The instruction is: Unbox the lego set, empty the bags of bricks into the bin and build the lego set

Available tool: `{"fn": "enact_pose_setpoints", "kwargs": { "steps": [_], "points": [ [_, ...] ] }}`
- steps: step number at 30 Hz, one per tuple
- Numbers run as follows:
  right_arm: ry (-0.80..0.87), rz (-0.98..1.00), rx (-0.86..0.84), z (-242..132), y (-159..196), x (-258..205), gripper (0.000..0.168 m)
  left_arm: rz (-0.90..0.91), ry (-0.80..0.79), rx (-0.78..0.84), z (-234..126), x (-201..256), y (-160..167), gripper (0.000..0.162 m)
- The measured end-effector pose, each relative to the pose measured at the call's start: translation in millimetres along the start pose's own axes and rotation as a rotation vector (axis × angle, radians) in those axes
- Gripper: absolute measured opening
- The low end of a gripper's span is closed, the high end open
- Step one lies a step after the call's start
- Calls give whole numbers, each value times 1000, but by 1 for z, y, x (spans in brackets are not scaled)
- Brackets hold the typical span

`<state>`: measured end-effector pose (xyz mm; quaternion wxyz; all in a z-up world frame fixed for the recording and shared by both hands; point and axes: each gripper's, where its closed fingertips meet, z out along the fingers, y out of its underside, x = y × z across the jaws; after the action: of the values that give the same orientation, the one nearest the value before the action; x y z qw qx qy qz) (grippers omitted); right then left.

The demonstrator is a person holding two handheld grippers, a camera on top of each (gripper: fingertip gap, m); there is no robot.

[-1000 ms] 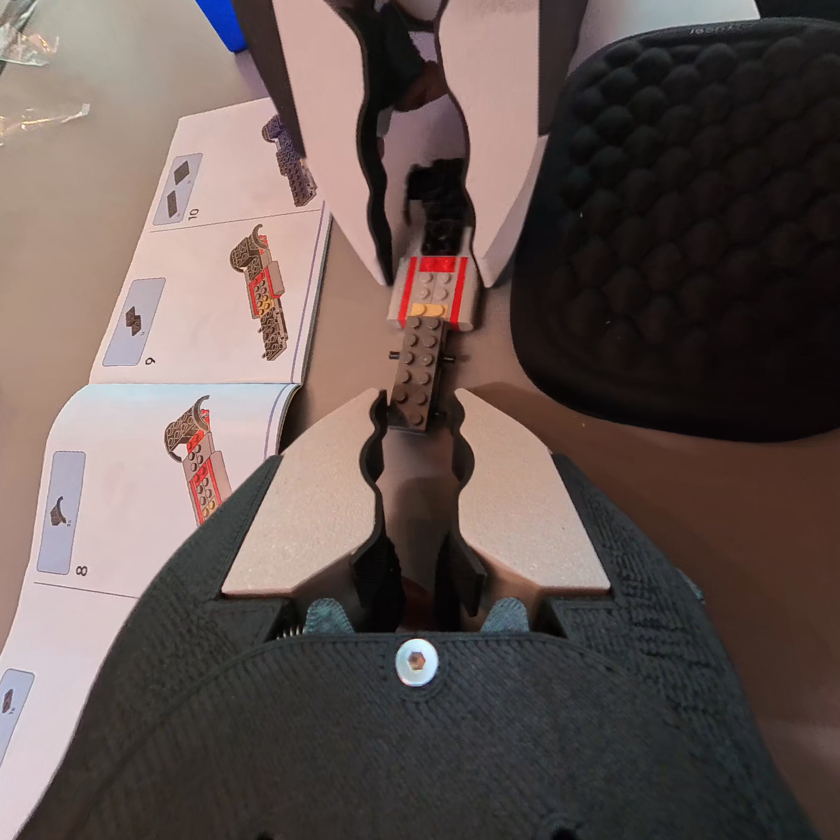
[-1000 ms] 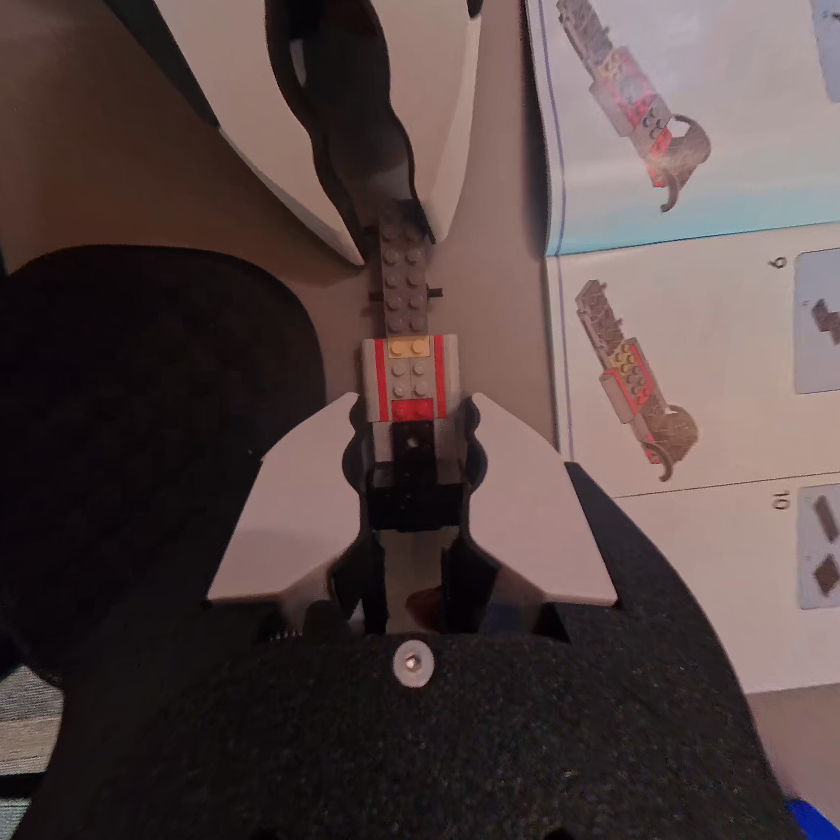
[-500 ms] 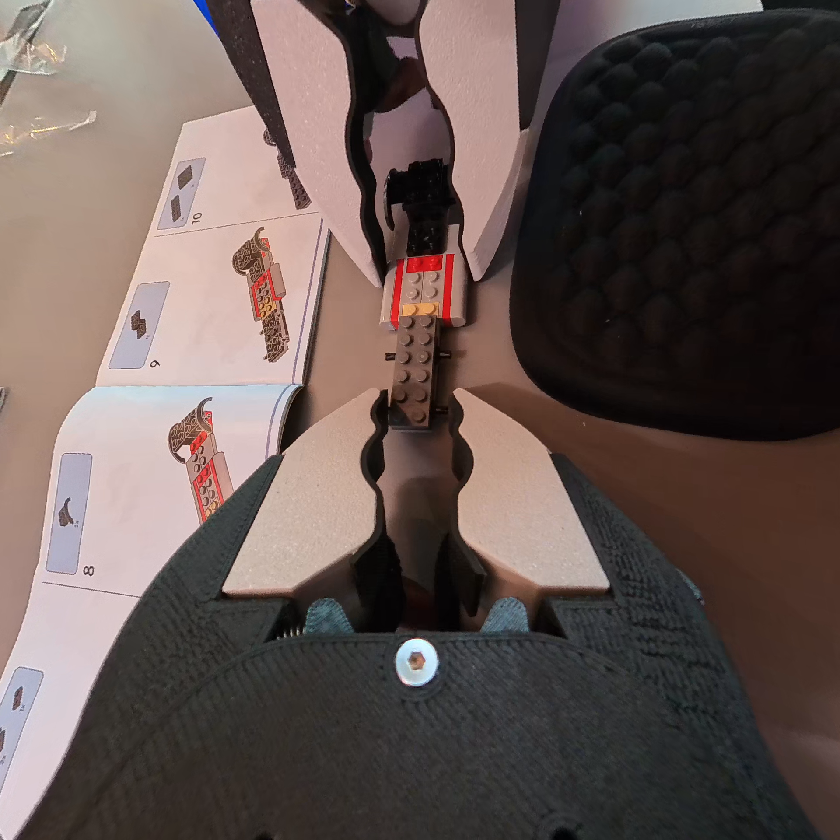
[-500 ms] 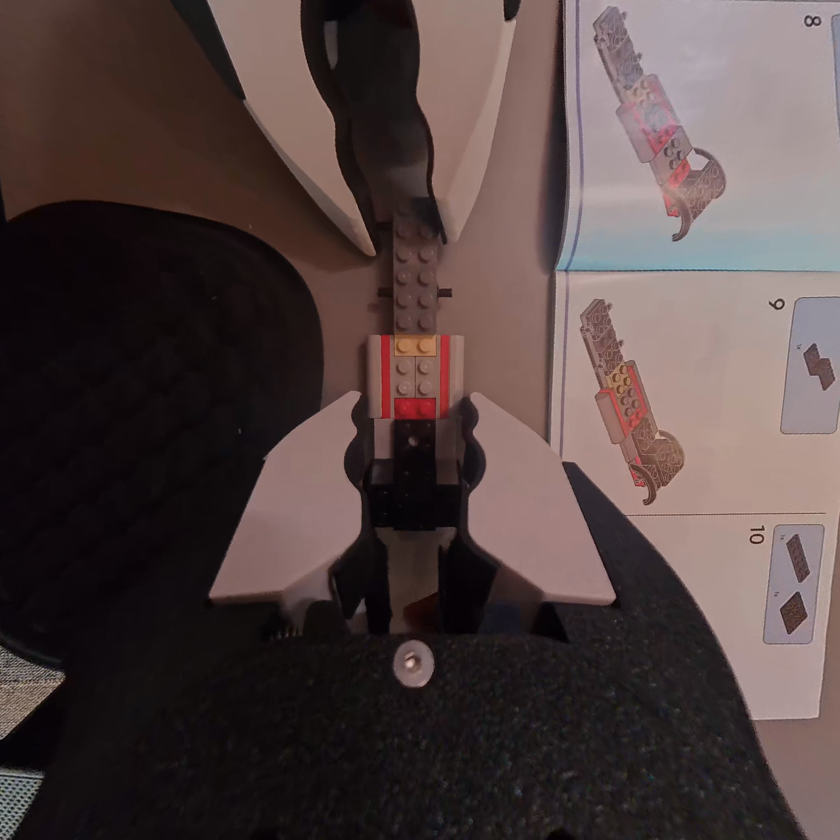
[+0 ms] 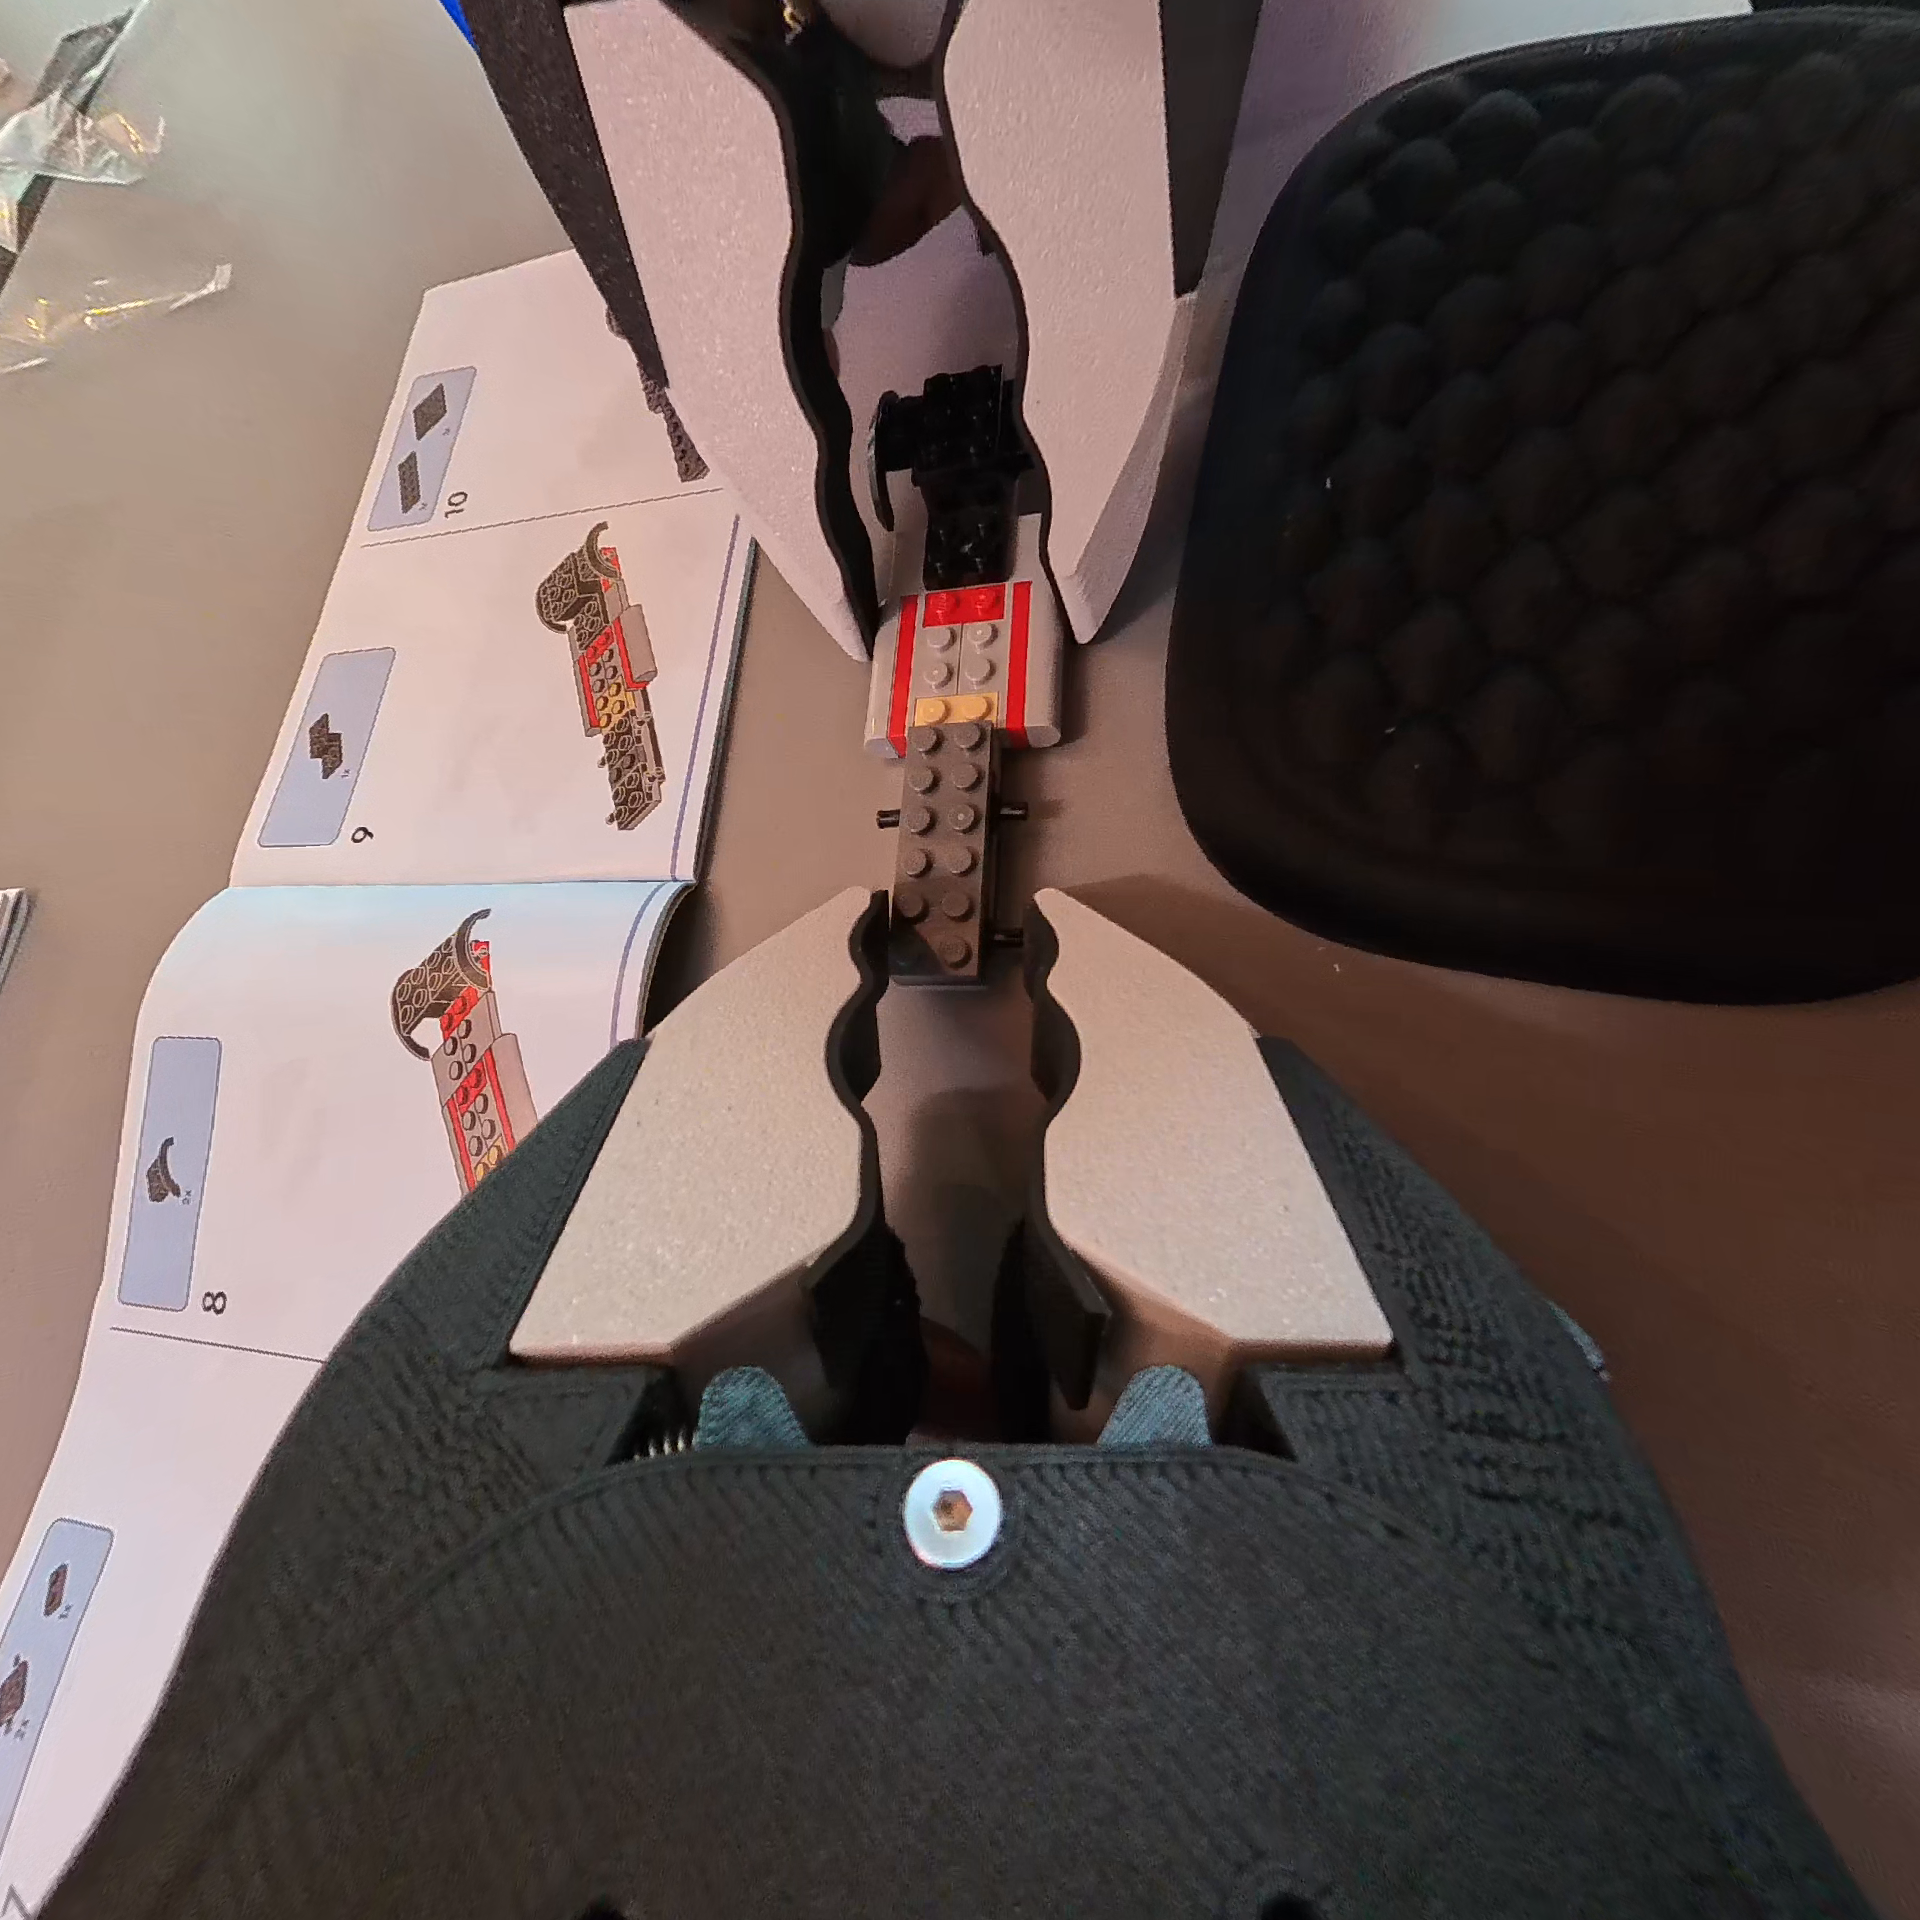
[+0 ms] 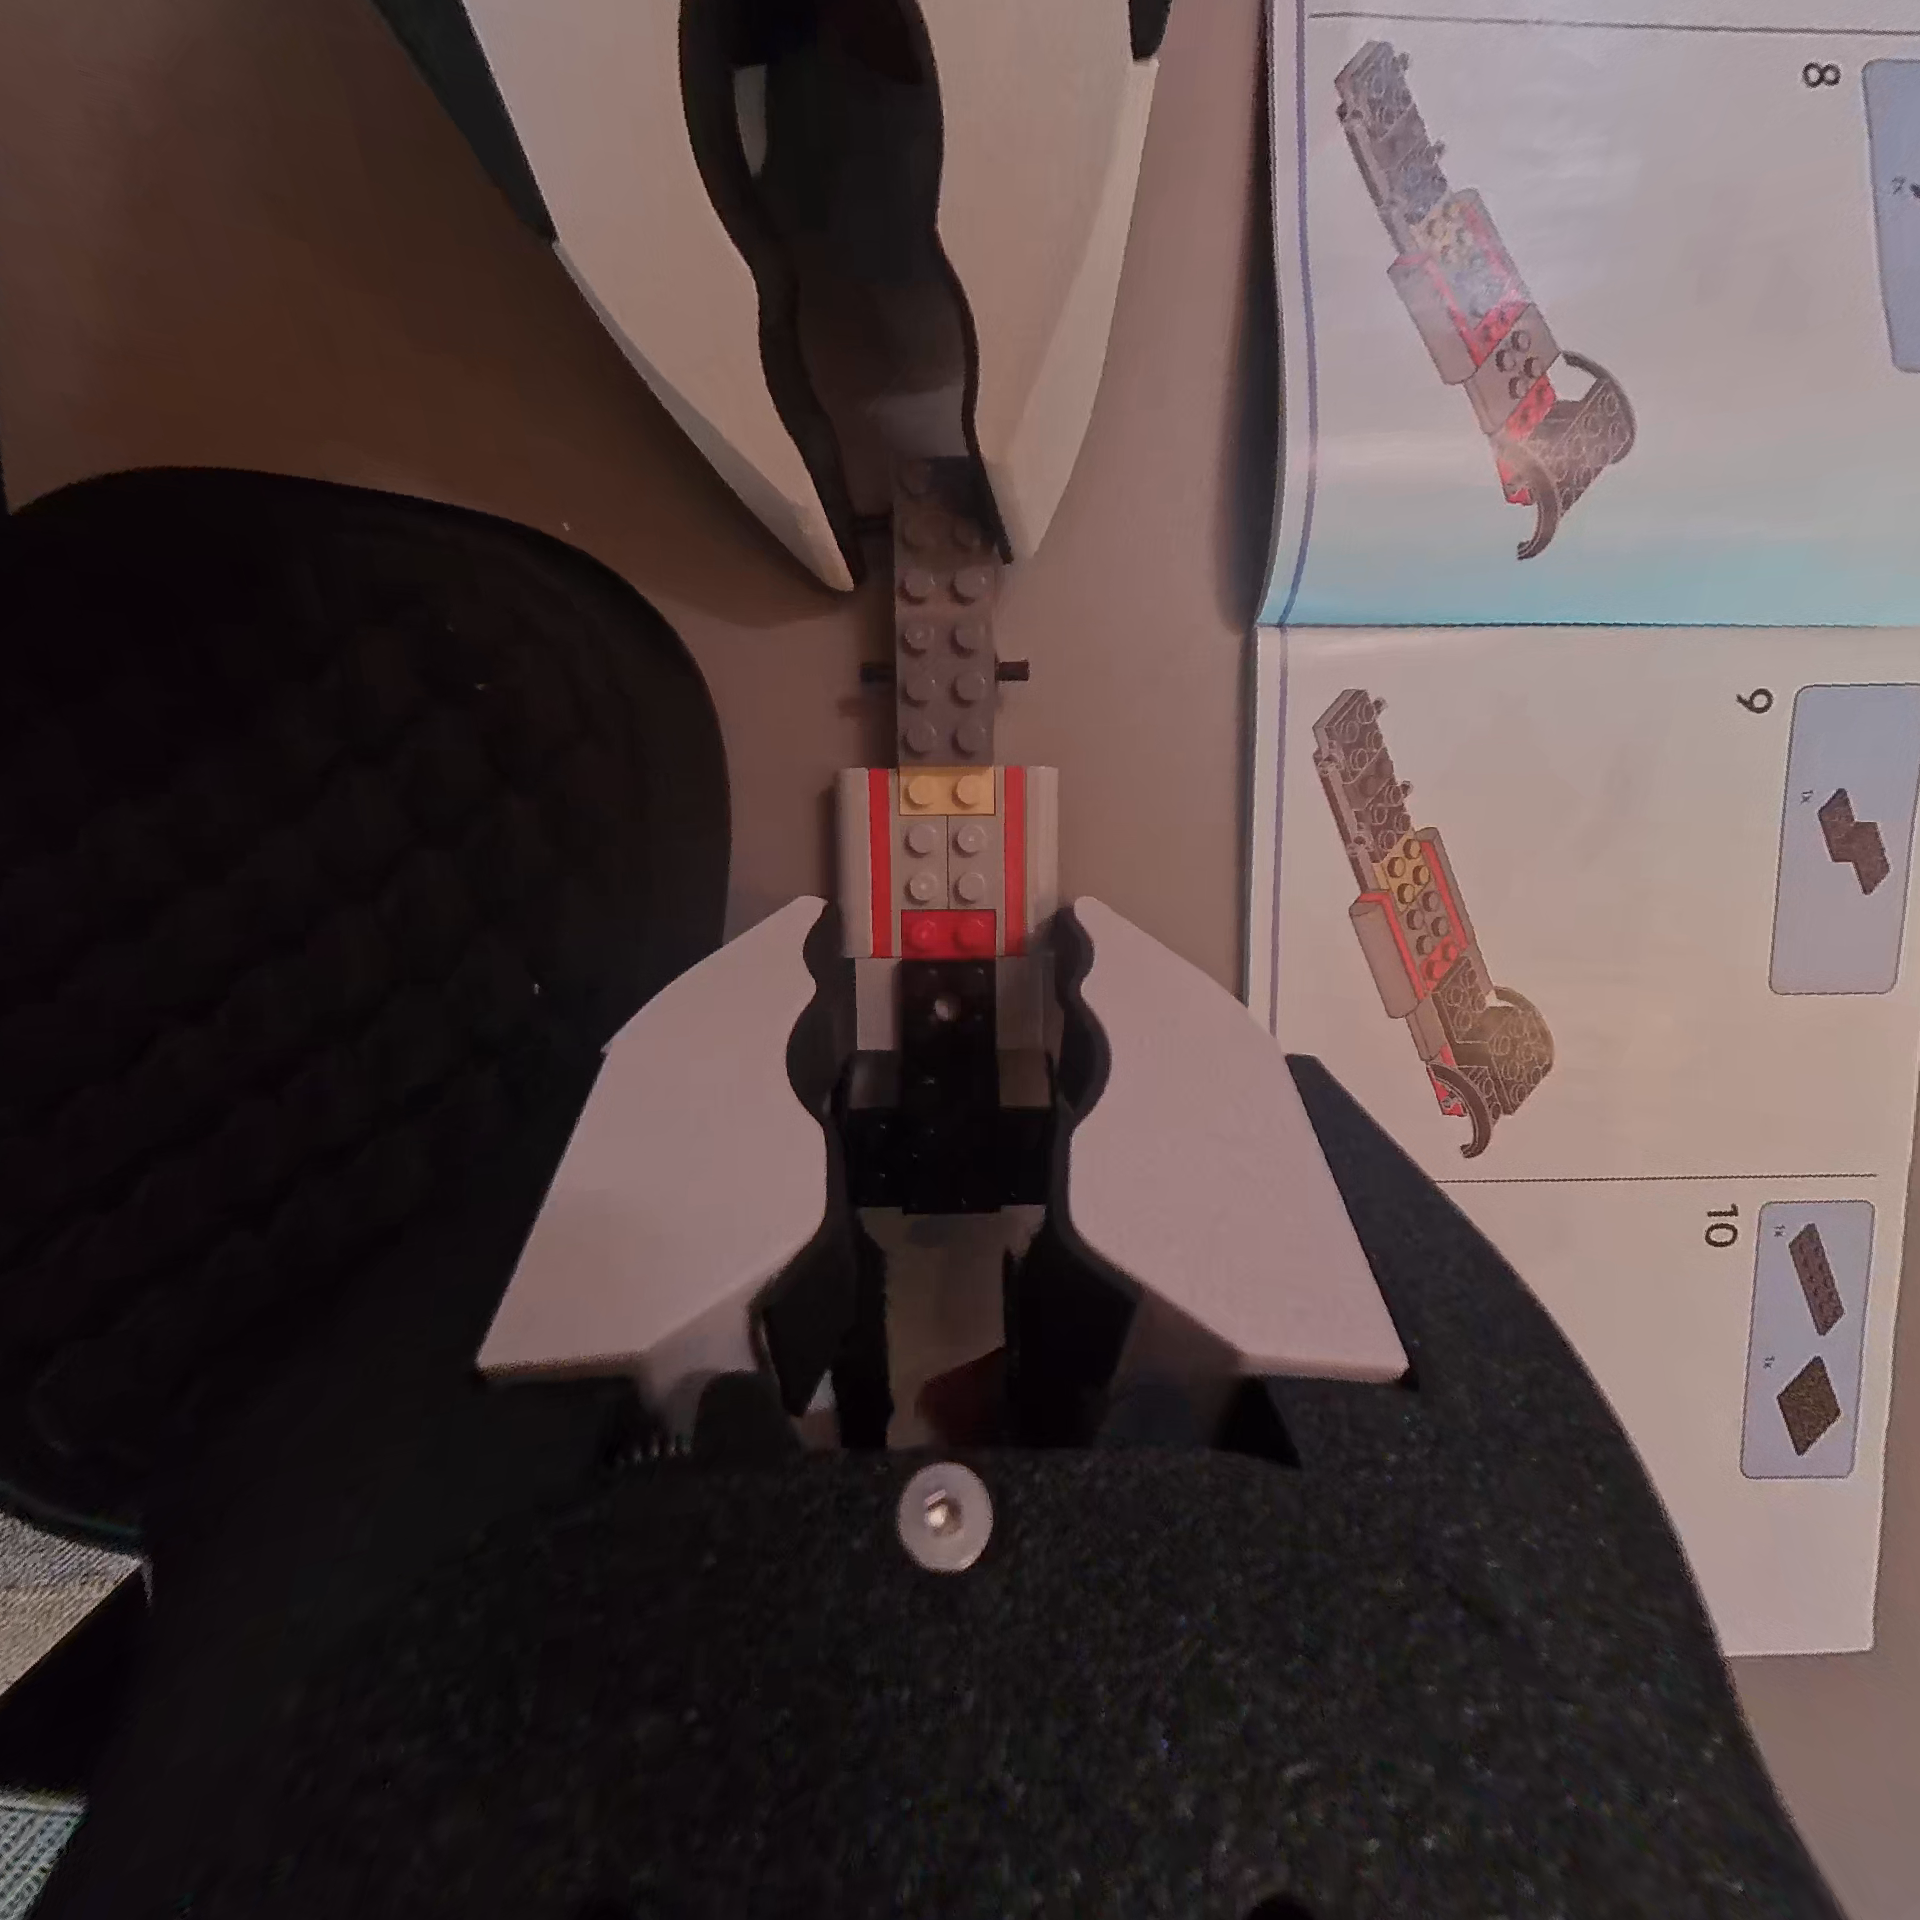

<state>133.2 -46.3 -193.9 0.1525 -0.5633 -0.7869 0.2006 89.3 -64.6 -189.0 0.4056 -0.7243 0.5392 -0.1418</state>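
Observation:
A long lego model [image 5: 961, 675] lies low over the brown table, with a dark grey studded plate at one end, a grey and red body in the middle and a black block at the other end. My left gripper [image 5: 951, 920] is shut on the grey plate end. My right gripper [image 6: 945, 909] is shut on the black block end of the model [image 6: 945, 852]. The two grippers face each other along the model. The right gripper [image 5: 971, 634] shows at the top of the left wrist view, and the left gripper [image 6: 920, 540] at the top of the right wrist view.
An open instruction booklet [image 5: 488, 675] lies flat beside the model and also shows in the right wrist view [image 6: 1558, 831]. A black bumpy cushion pad [image 5: 1558, 520] lies on the model's other side. Clear plastic bags [image 5: 73, 135] lie at the far left. The gap from one gripper's tips to the other's is roughly 6 centimeters.
Both grippers keep their hold on the model. The right gripper has shifted a little, so more of the black end shows in the left wrist view and the booklet sits lower in the right wrist view.

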Motion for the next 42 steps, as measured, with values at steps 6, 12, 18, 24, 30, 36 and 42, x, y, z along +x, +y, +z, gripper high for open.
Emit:
{"fn": "enact_pose_setpoints", "kwargs": {
  "steps": [6,12,18,24,30,36,42],
  "points": [
    [114,68,209,-28,-18,10,58,-12,-10,37,-4,-2,-4,34],
    [414,246,569,-103,-19,28,82,-185,-49,345,-34,-23,-37,52],
    [618,521,592,-167,44,22,103,-305,-112,639,-78,-48,-65,88],
    [498,883,603,-209,75,-4,78,-334,-126,628,-76,-52,-56,77],
    [622,980,38,-189,158,-21,77,-266,-115,526,-59,-42,-48,63],
    [572,981,-173,-168,178,-27,58,-308,-110,510,-58,-43,-43,59],
    [659,920,-308,-179,192,-20,10,-308,-122,512,-60,-46,-41,58]
  ]
}}
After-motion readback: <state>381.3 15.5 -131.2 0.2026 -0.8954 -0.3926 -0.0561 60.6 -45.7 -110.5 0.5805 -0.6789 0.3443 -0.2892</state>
